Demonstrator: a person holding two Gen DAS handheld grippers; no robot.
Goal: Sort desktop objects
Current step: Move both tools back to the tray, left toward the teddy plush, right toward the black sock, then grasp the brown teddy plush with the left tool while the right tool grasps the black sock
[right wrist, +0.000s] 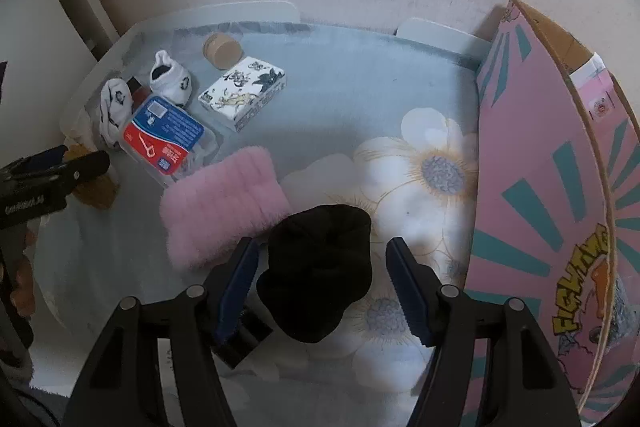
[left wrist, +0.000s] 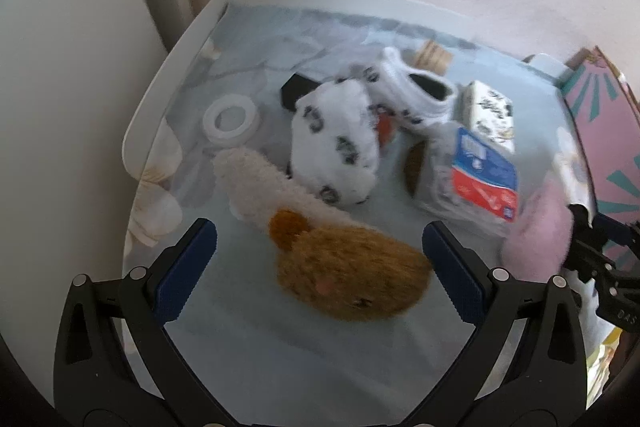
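**Both grippers poised over soft things on the flowered desk**

I start from the biggest thing: the pink box [right wrist: 560, 163] stands open along the right edge of the flowered cloth [right wrist: 340, 99], and I judge it the likely place for sorted items. Near its foot lies the black knitted bundle [right wrist: 320, 267], overlapping the pink fluffy cloth [right wrist: 224, 203]. My right gripper [right wrist: 322, 283] hangs over the bundle, jaws spread on either side and not pressing it. My left gripper [left wrist: 320, 263] is likewise spread around the brown plush toy [left wrist: 352, 275], apart from it. To do this well, I would centre each pad on the bulk and close low, keeping the pink cloth out of the right pinch.
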